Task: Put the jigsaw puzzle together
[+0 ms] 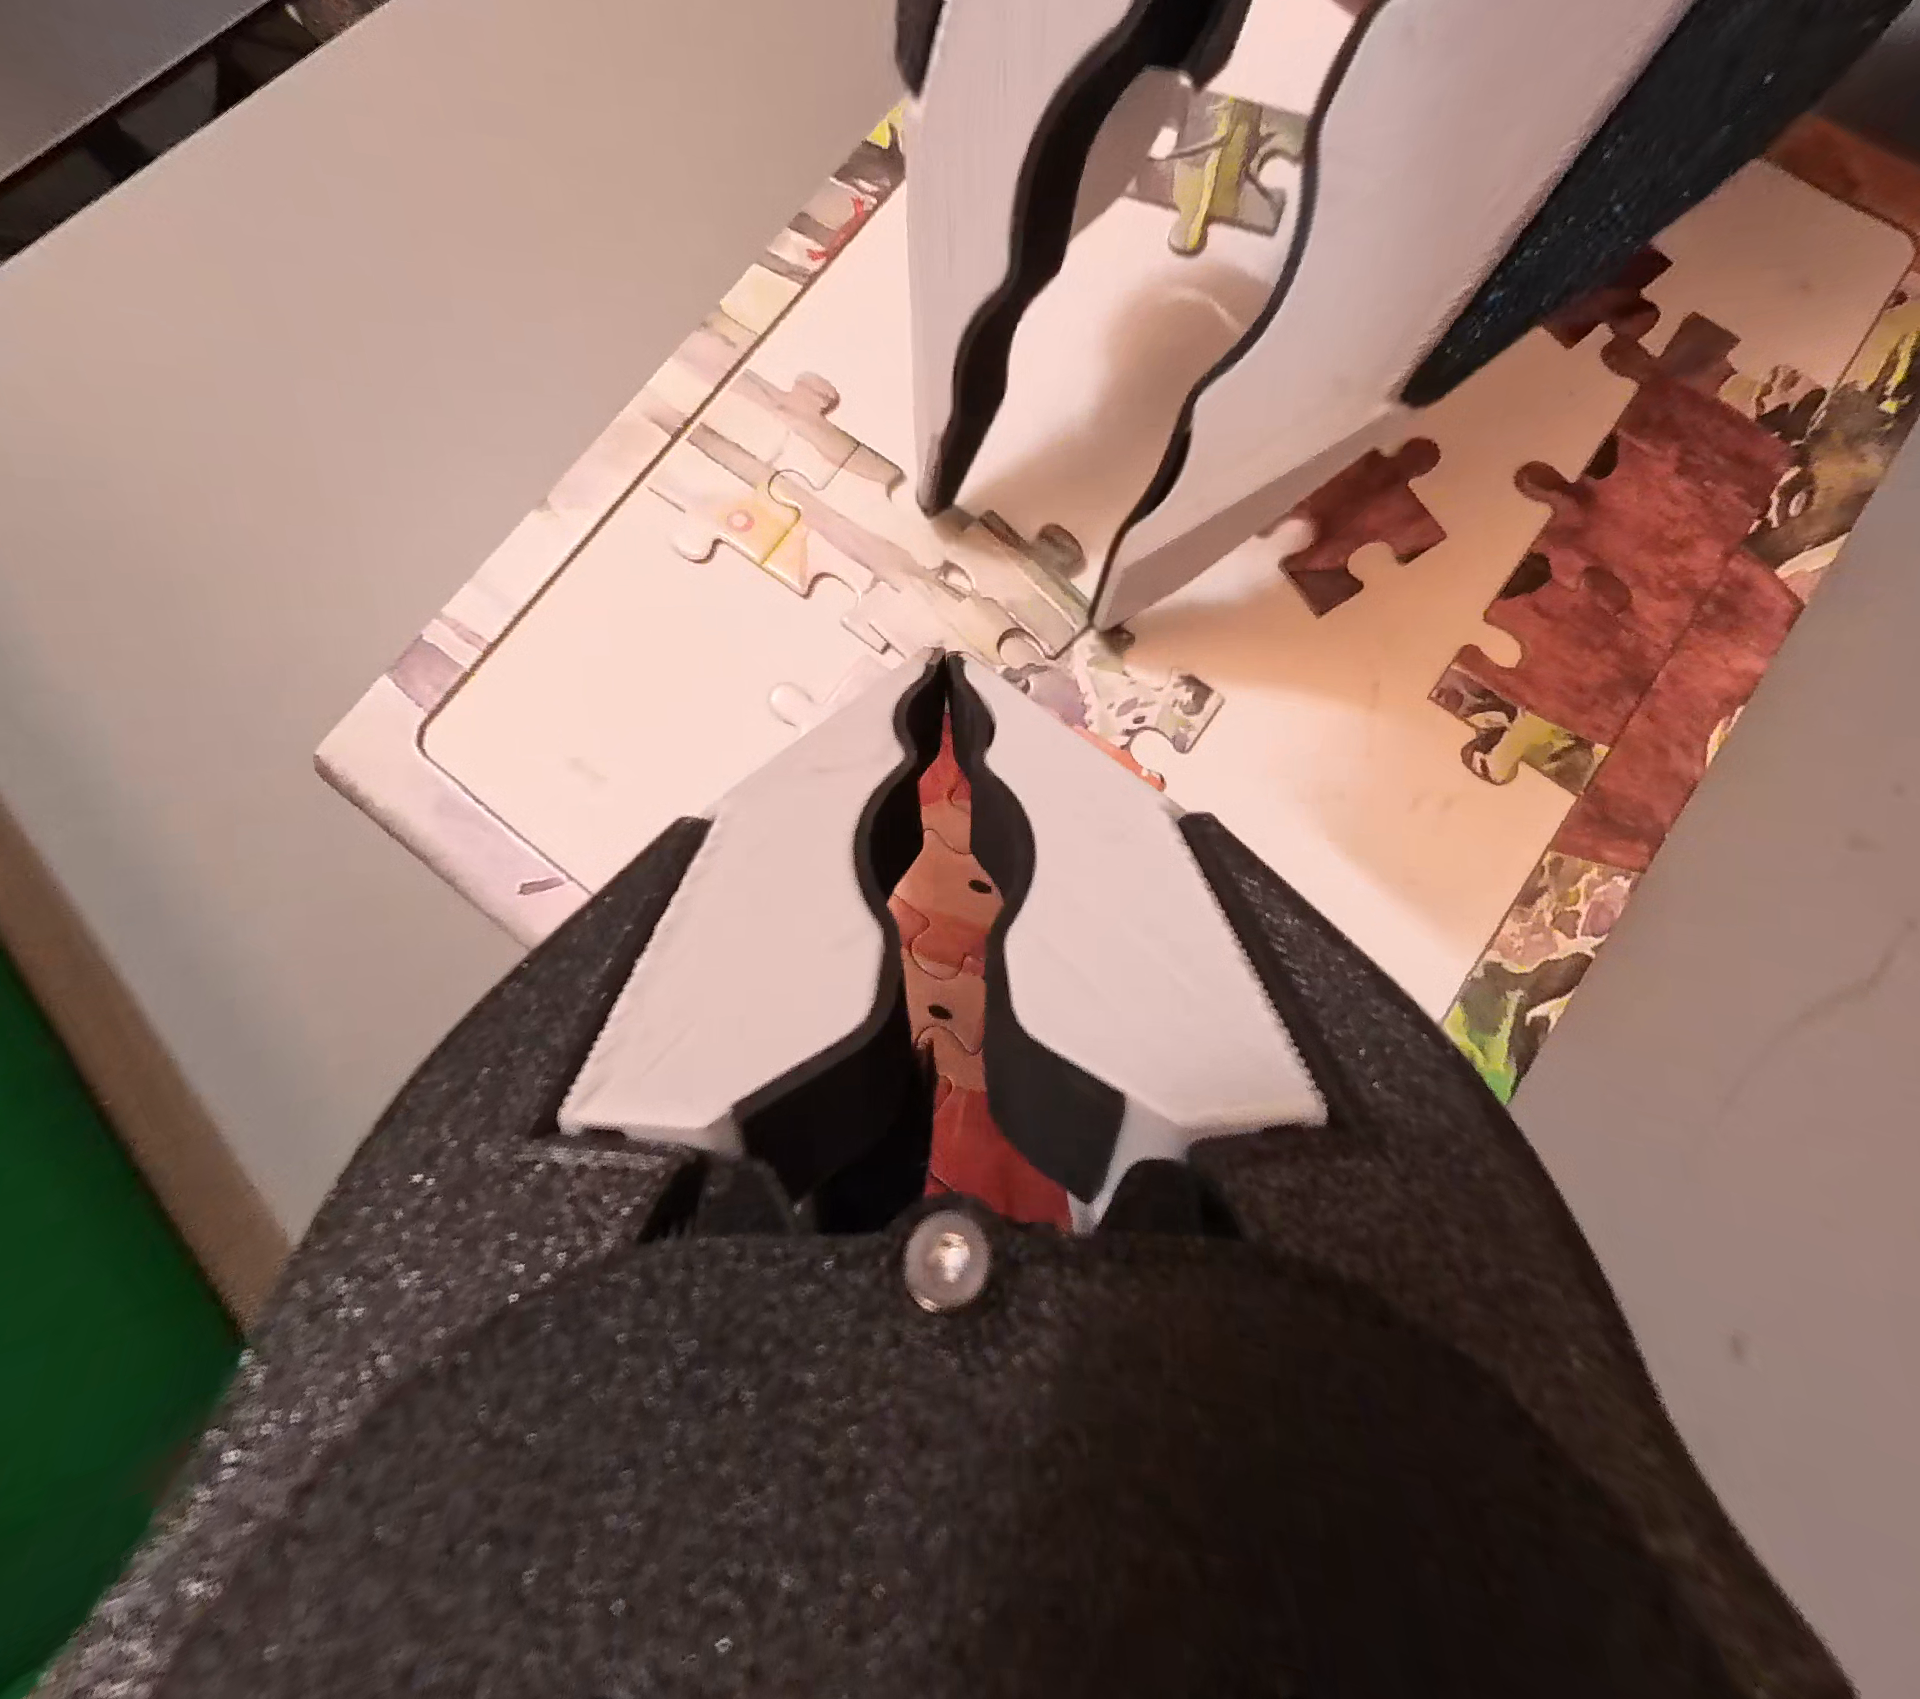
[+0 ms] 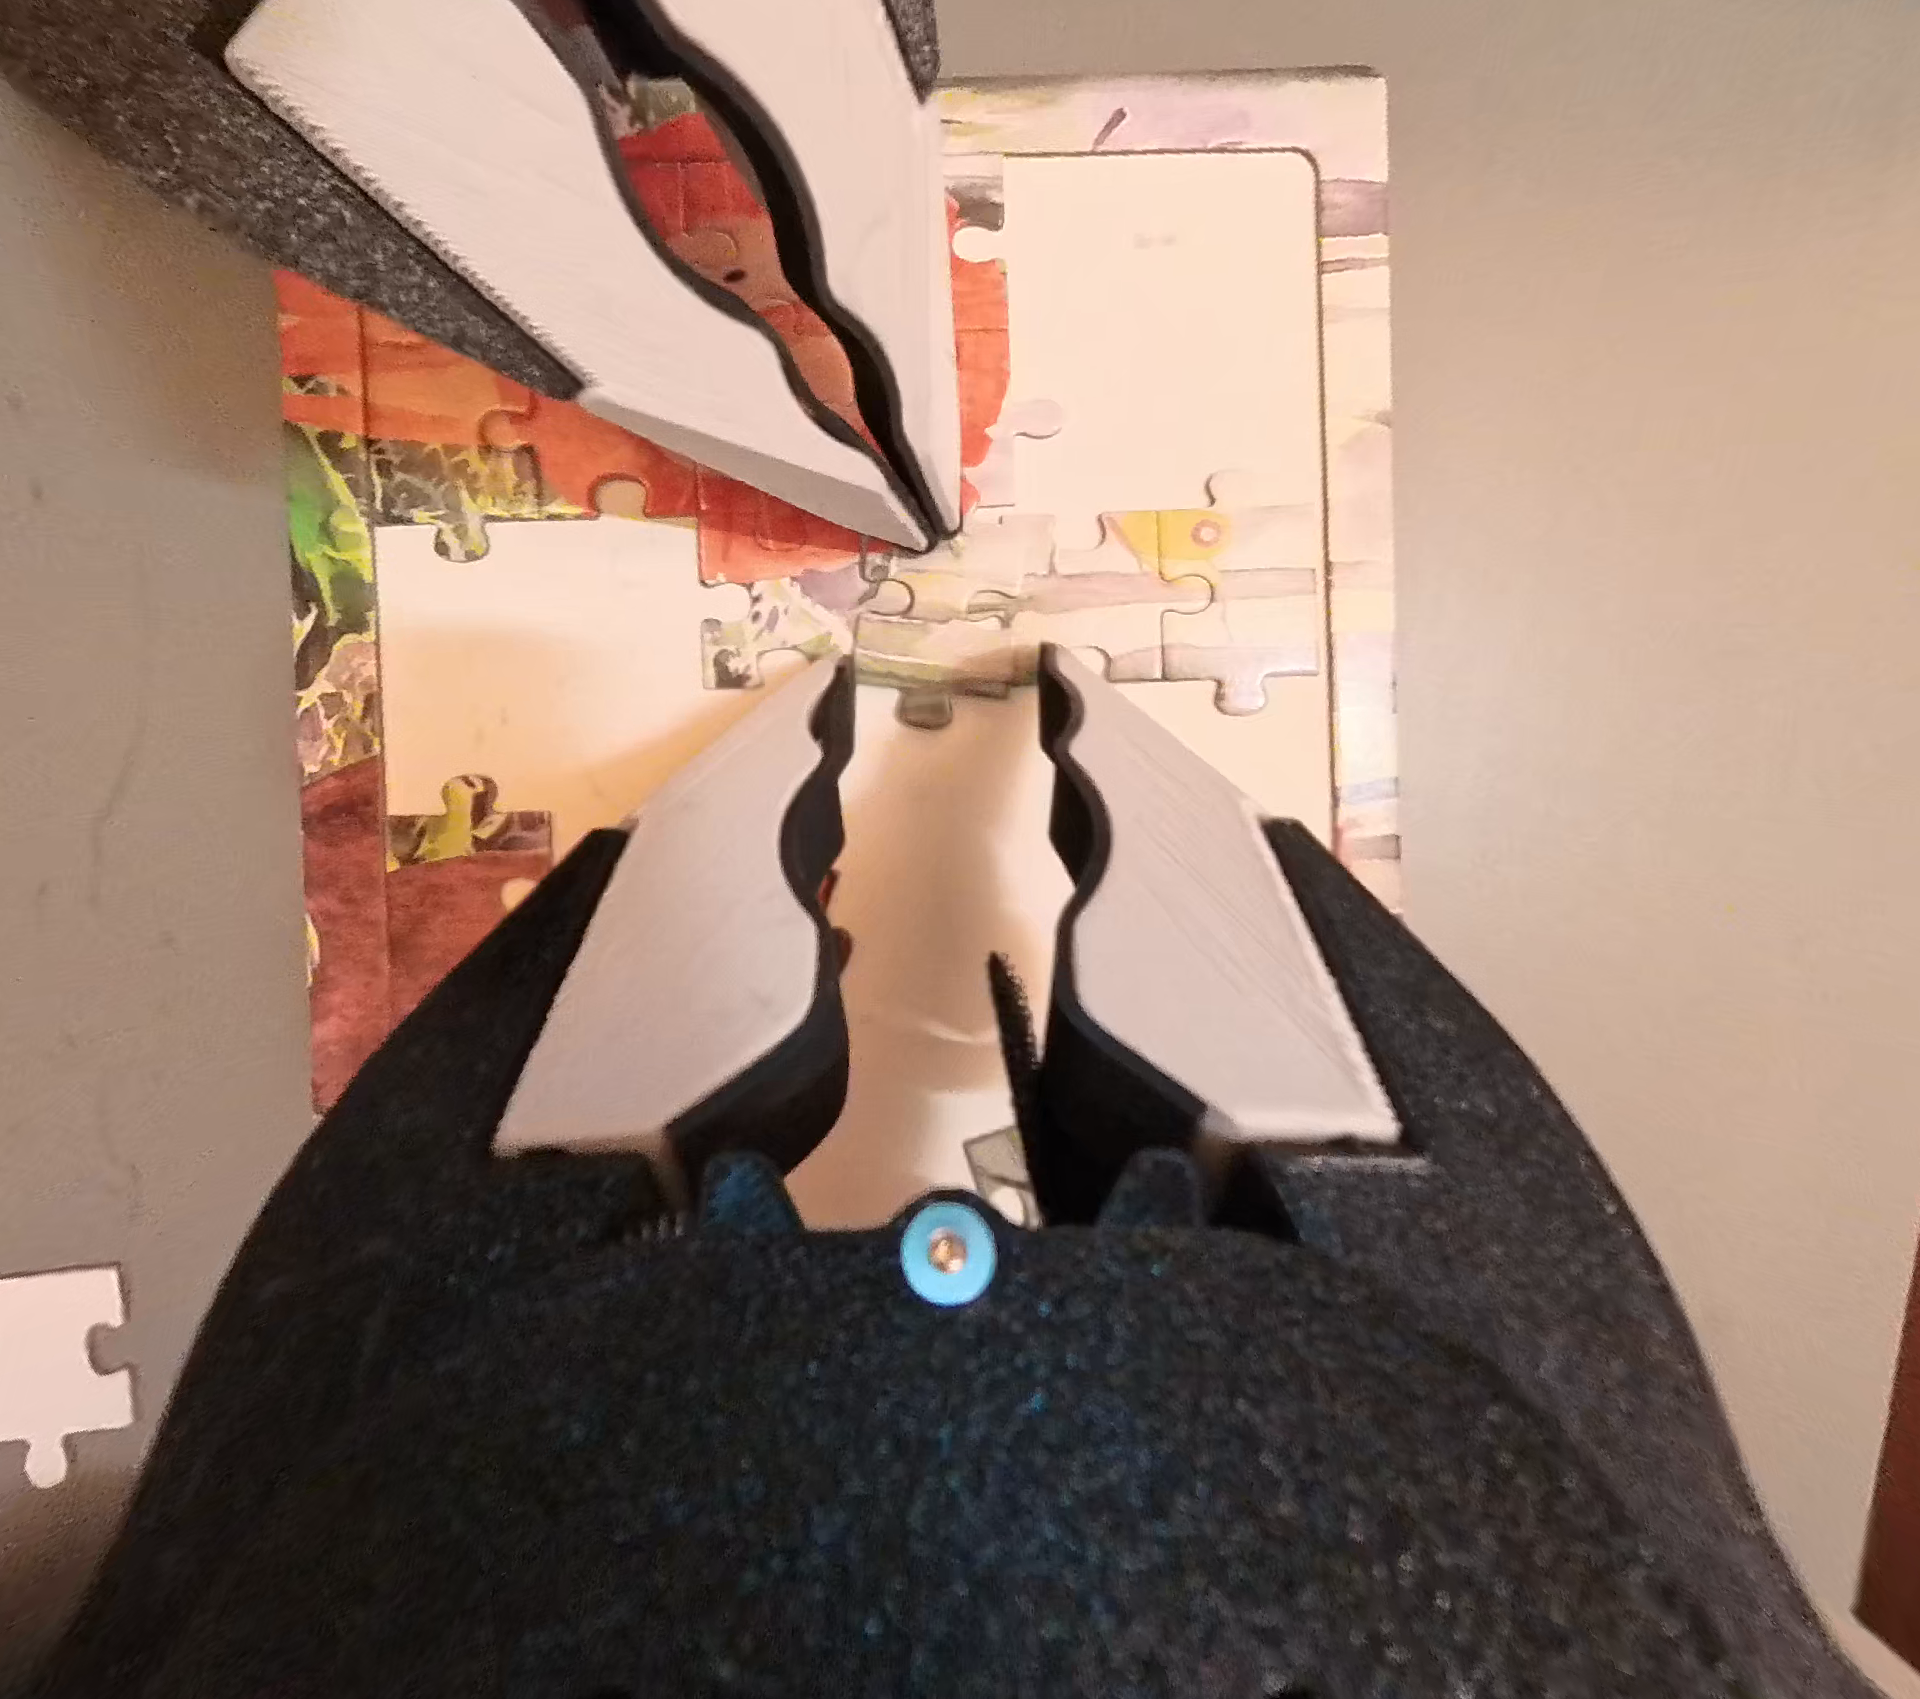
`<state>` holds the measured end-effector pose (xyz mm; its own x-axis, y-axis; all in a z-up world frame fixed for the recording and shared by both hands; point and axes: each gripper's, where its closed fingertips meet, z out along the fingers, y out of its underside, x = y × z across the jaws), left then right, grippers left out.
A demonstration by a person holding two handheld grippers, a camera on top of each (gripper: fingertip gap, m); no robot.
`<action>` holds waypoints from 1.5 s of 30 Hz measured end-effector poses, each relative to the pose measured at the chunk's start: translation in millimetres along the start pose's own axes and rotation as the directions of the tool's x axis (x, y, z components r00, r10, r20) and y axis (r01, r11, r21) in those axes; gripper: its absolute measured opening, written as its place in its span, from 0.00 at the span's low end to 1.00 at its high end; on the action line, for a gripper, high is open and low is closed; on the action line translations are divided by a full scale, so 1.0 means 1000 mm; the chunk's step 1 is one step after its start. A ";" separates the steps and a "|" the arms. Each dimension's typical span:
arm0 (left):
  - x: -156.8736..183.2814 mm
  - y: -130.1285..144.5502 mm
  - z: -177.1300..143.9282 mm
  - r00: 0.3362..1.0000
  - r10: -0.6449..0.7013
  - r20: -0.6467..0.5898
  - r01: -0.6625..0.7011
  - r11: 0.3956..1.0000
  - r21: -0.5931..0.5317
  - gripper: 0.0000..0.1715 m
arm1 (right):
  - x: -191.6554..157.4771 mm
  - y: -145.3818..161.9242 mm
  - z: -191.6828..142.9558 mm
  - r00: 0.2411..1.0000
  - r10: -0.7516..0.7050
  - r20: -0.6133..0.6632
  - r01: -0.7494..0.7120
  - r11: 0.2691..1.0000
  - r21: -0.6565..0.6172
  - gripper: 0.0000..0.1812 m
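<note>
The puzzle tray [image 2: 1361, 402] lies flat on a pale table, partly filled. Red and brown joined pieces [image 2: 436, 392] fill one side and pale grey ones [image 2: 1236, 600] run across the middle. My right gripper [image 2: 945, 664] points down into the tray, its fingers set against both sides of a pale greenish puzzle piece [image 2: 935, 647] lying flat at the cluster's edge. My left gripper [image 1: 948, 662] is shut and empty, its tip touching the joined pieces just beyond that piece [image 1: 1013, 563]. The right gripper [image 1: 1027, 553] shows from above in the left wrist view, and the left gripper [image 2: 938, 540] in the right wrist view.
A loose white piece [image 2: 52, 1358] lies face down on the table beside the right gripper. Bare tray floor [image 2: 1153, 319] shows in the unfilled parts. A brown object [image 2: 1891, 1441] stands at the right edge. A green surface [image 1: 62, 1234] lies past the table edge. Both grippers' tips are close together, under 4 cm apart.
</note>
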<state>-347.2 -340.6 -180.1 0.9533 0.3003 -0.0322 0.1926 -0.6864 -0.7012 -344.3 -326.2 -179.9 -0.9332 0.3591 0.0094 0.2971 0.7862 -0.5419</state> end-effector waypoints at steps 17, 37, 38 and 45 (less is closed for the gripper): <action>-0.006 -0.001 -0.002 0.998 -0.055 -0.019 0.055 0.998 -0.009 0.00 | 0.002 -0.002 0.003 0.998 0.066 0.014 -0.065 0.998 -0.006 0.04; 0.002 0.001 0.000 1.000 -0.003 0.003 0.003 1.000 -0.009 0.00 | 0.040 -0.008 0.005 0.975 0.205 -0.086 -0.198 0.977 0.084 0.00; 0.002 0.001 -0.001 1.000 -0.006 0.003 0.006 1.000 -0.007 0.00 | 0.040 -0.008 0.002 0.975 0.206 -0.086 -0.198 0.976 0.092 0.00; -0.015 0.006 -0.011 0.998 -0.058 0.040 0.057 0.998 0.003 0.00 | 0.018 -0.009 0.008 0.983 0.186 -0.007 -0.185 0.979 0.086 0.00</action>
<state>-357.3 -356.6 -176.3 0.9306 0.3654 -0.0201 0.2462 -0.6659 -0.7043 -364.9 -330.7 -181.5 -0.8602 0.5027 -0.0855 0.4458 0.6599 -0.6048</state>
